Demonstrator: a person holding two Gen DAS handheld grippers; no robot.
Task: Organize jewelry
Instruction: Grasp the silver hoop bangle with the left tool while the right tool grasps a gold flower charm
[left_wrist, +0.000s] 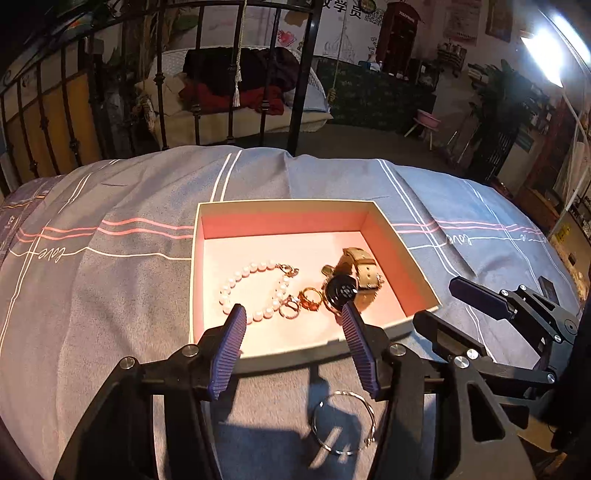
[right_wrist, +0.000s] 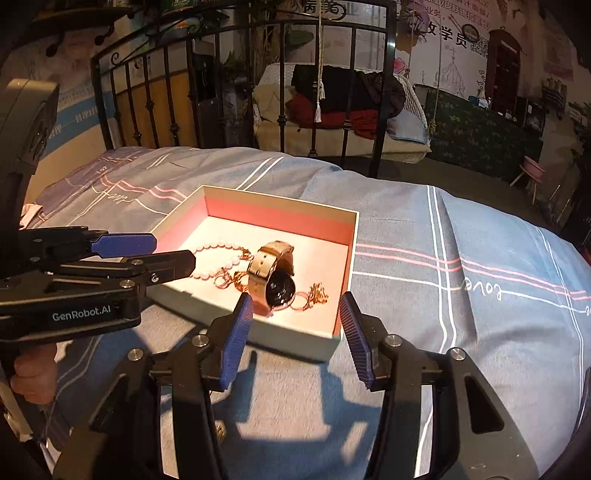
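An open box with a pink inside (left_wrist: 280, 221) (right_wrist: 280, 218) lies on the bed. In it are a pearl bracelet (left_wrist: 236, 284) (right_wrist: 214, 246), gold rings (left_wrist: 308, 298) (right_wrist: 312, 293) and a watch with a tan strap (left_wrist: 354, 275) (right_wrist: 271, 271). A silver bangle (left_wrist: 343, 424) lies on the cover outside the box, just in front of its near wall, under my left gripper. My left gripper (left_wrist: 293, 312) is open and empty above the box's near edge. My right gripper (right_wrist: 295, 302) is open and empty at the box's near right corner; it also shows in the left wrist view (left_wrist: 443, 302).
The box lies on a grey-blue bed cover with pink and white stripes (left_wrist: 110, 258) (right_wrist: 461, 295). A black metal bed frame (left_wrist: 199, 74) (right_wrist: 280, 92) stands behind. Beyond it is a swing seat with clothes (left_wrist: 236, 81).
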